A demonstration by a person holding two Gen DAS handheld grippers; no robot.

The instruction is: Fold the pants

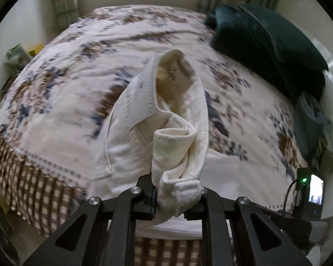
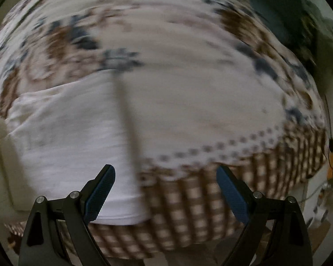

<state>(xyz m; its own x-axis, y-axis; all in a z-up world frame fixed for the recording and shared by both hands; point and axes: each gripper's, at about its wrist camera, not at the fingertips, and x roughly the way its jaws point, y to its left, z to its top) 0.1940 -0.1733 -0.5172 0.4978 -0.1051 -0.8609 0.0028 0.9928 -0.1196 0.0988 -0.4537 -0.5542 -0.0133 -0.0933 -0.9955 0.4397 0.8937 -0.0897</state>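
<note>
The cream white pants [image 1: 166, 119] lie on the flowered bedspread [image 1: 55, 88], with a bunched part lifted up. My left gripper [image 1: 177, 197] is shut on a rolled hem or waistband end of the pants near the bed's front edge. In the right wrist view the white pants [image 2: 73, 133] lie flat at the left over the bed's edge, blurred by motion. My right gripper [image 2: 165, 190] is open and empty, above the checked border of the bedspread [image 2: 211, 115], to the right of the pants.
Dark green pillows [image 1: 273, 48] lie at the far right of the bed. A small device with a green light and a cable [image 1: 308, 190] sits at the bed's right front corner. Curtains hang behind the bed. Boxes stand on the floor at the left.
</note>
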